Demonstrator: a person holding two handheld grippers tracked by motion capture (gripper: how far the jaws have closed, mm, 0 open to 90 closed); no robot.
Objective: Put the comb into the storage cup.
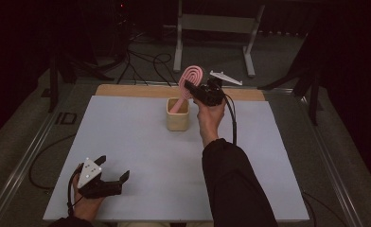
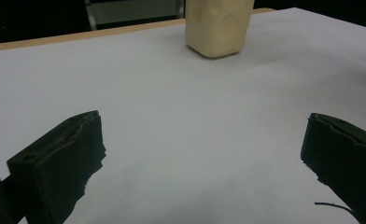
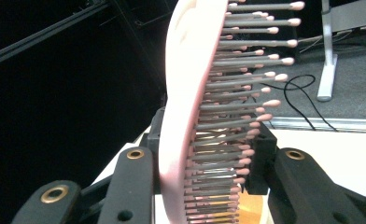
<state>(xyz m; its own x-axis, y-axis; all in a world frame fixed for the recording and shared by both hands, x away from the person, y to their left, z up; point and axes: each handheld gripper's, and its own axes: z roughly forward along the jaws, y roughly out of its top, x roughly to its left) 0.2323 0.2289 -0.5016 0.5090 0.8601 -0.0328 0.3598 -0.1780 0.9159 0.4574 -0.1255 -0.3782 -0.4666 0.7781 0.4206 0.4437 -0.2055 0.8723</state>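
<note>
A pink hairbrush (image 1: 191, 78) stands tilted with its handle down in a tan square cup (image 1: 178, 115) at the back middle of the table. My right gripper (image 1: 191, 88) is shut on the brush head, just above the cup. In the right gripper view the hairbrush (image 3: 190, 107) rises edge-on between the two jaws, its grey bristles pointing right. My left gripper (image 1: 112, 169) rests open near the table's front left corner, with nothing between its fingers. In the left gripper view the cup (image 2: 218, 25) stands far ahead, beyond the two spread fingers (image 2: 59, 163).
A pale grey mat (image 1: 127, 142) covers the wooden table (image 1: 127, 90). A white flat part (image 1: 225, 77) lies past the table's back edge. Cables (image 1: 145, 61) and a metal stand (image 1: 216, 28) are on the floor behind.
</note>
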